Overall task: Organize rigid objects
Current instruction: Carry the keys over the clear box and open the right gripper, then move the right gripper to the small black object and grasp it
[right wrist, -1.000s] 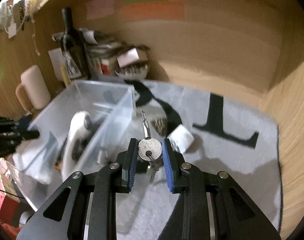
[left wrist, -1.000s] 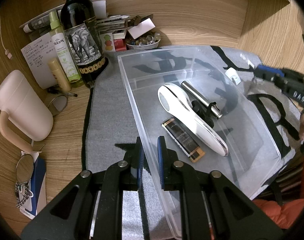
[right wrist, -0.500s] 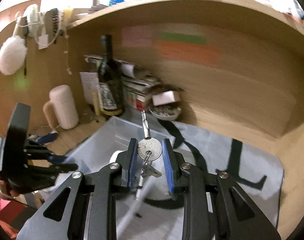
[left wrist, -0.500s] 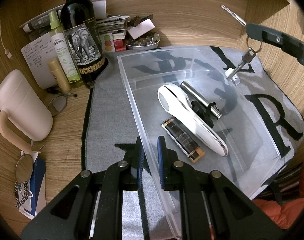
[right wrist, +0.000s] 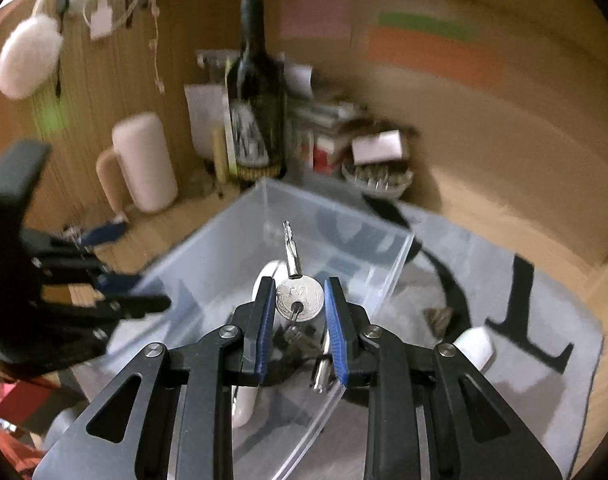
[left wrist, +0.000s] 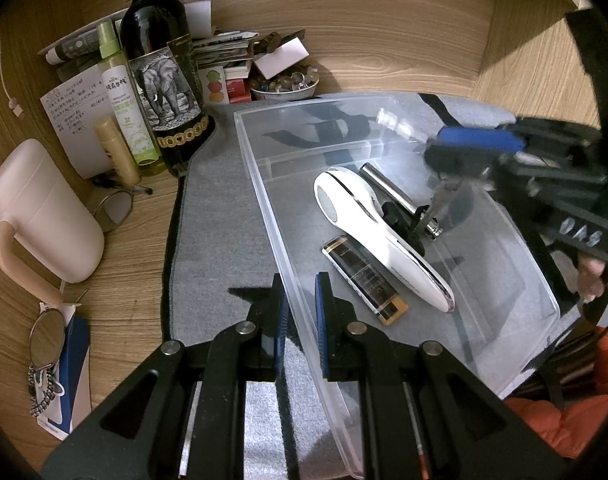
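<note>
From my left wrist camera, my left gripper (left wrist: pixel 297 304) is straddling the near long wall of the clear plastic bin (left wrist: pixel 263 200), one blue pad outside and one inside, clamped on that wall. Inside the bin, a white handheld device (left wrist: pixel 378 232) is lying diagonally, a dark gold-tipped bar (left wrist: pixel 364 280) just beside it on my side and a metal cylinder (left wrist: pixel 388 188) on its far side. The right half of the bin floor is lying bare. My right gripper (left wrist: pixel 476 146) is reaching in over the far right rim, blurred, with a key (left wrist: pixel 398 124) sticking out past its pads and smaller keys (left wrist: pixel 436 204) dangling below it. Left of the bin, the grey mat (left wrist: pixel 219 240) is leaving a free strip before the wine bottle (left wrist: pixel 159 80), green spray bottle (left wrist: pixel 121 92) and pink mug (left wrist: pixel 43 216) on the wooden desk (left wrist: pixel 135 248).

From my right wrist camera, my right gripper (right wrist: pixel 299 304) is pinching the round head of the key (right wrist: pixel 297 296), blade pointing forward and up, hanging above the bin's (right wrist: pixel 392 276) open top near its right wall. The view is smeared, so I probably cannot judge how high I am holding it. My left gripper (right wrist: pixel 115 292) is sitting dark at the left edge. Behind, wooden walls are closing in the desk corner, with orange, green and pink notes (right wrist: pixel 428 52) stuck up.
</note>
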`<state>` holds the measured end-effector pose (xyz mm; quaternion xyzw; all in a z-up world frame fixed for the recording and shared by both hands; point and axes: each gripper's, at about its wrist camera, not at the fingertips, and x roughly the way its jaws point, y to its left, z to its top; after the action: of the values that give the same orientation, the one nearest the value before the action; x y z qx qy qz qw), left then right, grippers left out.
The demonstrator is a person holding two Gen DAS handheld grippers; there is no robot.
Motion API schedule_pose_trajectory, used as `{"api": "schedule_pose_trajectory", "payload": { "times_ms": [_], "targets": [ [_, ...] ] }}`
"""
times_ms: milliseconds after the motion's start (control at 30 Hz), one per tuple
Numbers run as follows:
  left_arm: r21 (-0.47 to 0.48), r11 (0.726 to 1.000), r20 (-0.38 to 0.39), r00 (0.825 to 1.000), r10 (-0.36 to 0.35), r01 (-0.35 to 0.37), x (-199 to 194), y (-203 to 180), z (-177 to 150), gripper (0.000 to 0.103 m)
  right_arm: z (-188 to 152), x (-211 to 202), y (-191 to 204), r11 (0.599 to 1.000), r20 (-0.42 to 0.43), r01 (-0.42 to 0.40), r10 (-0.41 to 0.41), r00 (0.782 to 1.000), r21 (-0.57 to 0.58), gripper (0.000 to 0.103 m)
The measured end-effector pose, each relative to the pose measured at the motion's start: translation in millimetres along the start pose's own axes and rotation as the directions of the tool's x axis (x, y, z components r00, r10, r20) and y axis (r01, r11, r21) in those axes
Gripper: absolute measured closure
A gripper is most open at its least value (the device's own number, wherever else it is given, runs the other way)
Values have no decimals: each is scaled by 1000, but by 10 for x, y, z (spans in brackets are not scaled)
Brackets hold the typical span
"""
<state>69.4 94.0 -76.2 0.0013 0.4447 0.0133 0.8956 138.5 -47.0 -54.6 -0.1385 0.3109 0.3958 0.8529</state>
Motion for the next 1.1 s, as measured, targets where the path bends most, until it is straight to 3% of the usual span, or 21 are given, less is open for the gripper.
{"api": "schedule_pose_trajectory", "payload": {
  "times_ms": [167,500,767,933,1100],
  "targets": [
    [0,1000,0,1000,-1,1,1,1,-2,92,-99,161,7,1000,-65,-9,9,998,7,80],
    [1,1000,0,1000,0,0,1,3,-1,92,-155,218,-31,999,-120,-21,24,993,25,78],
    [1,1000,-1,1000,0,0,3,3,1,92,-106,38,-98,999,-65,0,2,998,35,60],
    [2,1000,-1,1000,0,0,3,0,2,92,-62,-146,-247,997,-23,28,-27,999,68,58],
    [2,1000,-1,1000,1,-1,5,-3,3,92,-45,-352,-461,991,28,84,-87,996,107,45]
  ]
}}
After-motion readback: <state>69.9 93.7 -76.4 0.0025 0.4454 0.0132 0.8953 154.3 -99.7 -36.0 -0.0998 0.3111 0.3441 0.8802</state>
